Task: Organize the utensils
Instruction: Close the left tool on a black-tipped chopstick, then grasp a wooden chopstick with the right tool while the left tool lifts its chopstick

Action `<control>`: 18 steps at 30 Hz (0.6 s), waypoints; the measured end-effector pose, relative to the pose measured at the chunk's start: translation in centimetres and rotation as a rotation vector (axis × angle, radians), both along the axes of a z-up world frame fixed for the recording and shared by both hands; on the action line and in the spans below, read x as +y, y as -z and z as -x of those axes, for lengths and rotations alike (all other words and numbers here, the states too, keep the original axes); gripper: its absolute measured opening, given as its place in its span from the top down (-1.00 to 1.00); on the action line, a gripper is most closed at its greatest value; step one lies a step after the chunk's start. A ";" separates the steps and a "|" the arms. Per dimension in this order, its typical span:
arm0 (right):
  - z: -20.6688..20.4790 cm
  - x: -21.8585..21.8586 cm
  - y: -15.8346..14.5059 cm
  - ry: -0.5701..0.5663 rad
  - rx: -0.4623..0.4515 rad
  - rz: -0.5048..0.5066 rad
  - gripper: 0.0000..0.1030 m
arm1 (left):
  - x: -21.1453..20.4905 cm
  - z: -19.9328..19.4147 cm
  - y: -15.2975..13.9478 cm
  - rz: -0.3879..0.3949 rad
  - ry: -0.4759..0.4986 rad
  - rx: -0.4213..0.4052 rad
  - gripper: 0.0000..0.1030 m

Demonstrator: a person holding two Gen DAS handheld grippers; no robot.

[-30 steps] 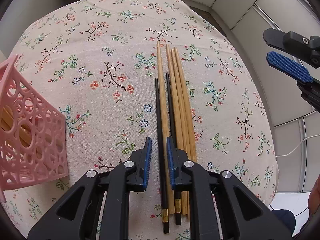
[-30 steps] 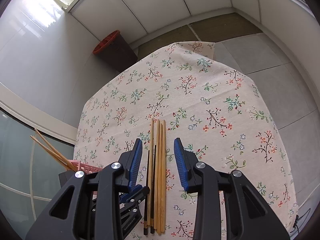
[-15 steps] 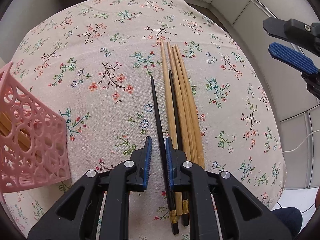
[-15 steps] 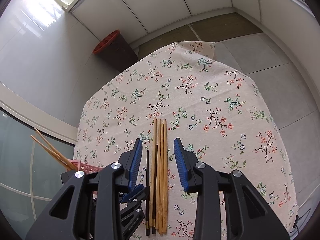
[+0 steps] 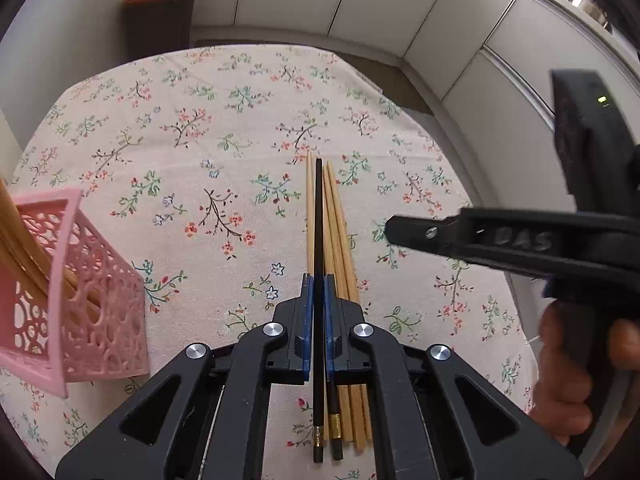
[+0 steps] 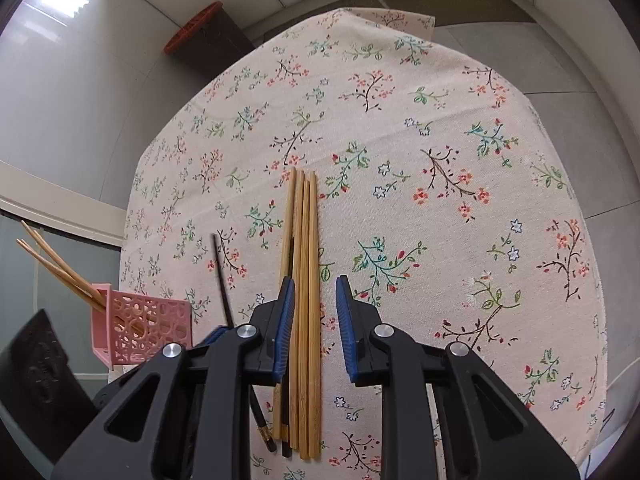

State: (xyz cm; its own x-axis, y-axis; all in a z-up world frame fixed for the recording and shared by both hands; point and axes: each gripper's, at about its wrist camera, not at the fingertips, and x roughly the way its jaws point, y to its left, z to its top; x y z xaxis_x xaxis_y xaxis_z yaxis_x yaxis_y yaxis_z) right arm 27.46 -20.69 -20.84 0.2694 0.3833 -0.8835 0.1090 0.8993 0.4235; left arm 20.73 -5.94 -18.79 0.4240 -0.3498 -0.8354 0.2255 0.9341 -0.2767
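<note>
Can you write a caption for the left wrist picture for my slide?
Left gripper pinches one black chopstick above wooden chopsticks on a flowery tablecloth.

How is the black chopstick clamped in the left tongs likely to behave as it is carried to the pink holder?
The black chopstick looks straight and rigid, so it probably won't droop. It is thin and smooth, gripped near one end by the left tongs, so it may pivot or slip between the pads. Probably light; dropping it into the pink holder should need little force.
</note>
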 end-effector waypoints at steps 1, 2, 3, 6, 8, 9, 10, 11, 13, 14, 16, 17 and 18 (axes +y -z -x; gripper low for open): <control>-0.1 0.2 0.3 -0.007 0.010 0.007 0.61 | 0.2 0.2 -0.5 0.007 -0.006 -0.010 0.92; -0.2 0.6 0.6 -0.015 0.020 0.014 0.62 | 0.5 0.4 -0.9 0.017 -0.014 -0.015 0.92; -0.4 0.9 0.9 -0.026 0.027 0.023 0.62 | 0.8 0.6 -1.4 0.029 -0.023 -0.016 0.92; -0.7 1.8 1.5 -0.055 0.038 0.044 0.62 | 1.4 1.1 -2.2 0.036 -0.039 -0.042 0.92; -0.9 2.6 1.9 -0.077 0.052 0.060 0.62 | 2.1 1.7 -3.0 0.035 -0.046 -0.065 0.92; -0.9 2.9 2.2 -0.083 0.059 0.073 0.62 | 2.5 2.3 -3.4 0.037 -0.052 -0.073 0.92; -1.0 3.1 2.5 -0.087 0.068 0.086 0.65 | 2.9 2.7 -3.8 0.043 -0.056 -0.078 0.92; -1.1 3.2 2.8 -0.089 0.076 0.091 0.67 | 3.2 2.9 -4.0 0.048 -0.060 -0.083 0.92; -1.2 3.5 3.0 -0.090 0.069 0.083 0.68 | 3.7 3.1 -4.6 0.052 -0.063 -0.096 0.92; -1.2 3.7 3.0 -0.093 0.068 0.092 0.71 | 3.8 3.3 -4.9 0.049 -0.063 -0.105 0.92; -1.3 3.9 3.0 -0.092 0.063 0.101 0.85 | 3.9 3.4 -5.4 0.042 -0.063 -0.125 0.92; -1.2 3.9 3.0 -0.087 0.069 0.089 0.85 | 3.9 3.5 -5.6 0.037 -0.062 -0.133 0.92; -1.1 3.9 2.9 -0.085 0.067 0.082 0.85 | 3.9 3.7 -5.8 0.034 -0.059 -0.139 0.92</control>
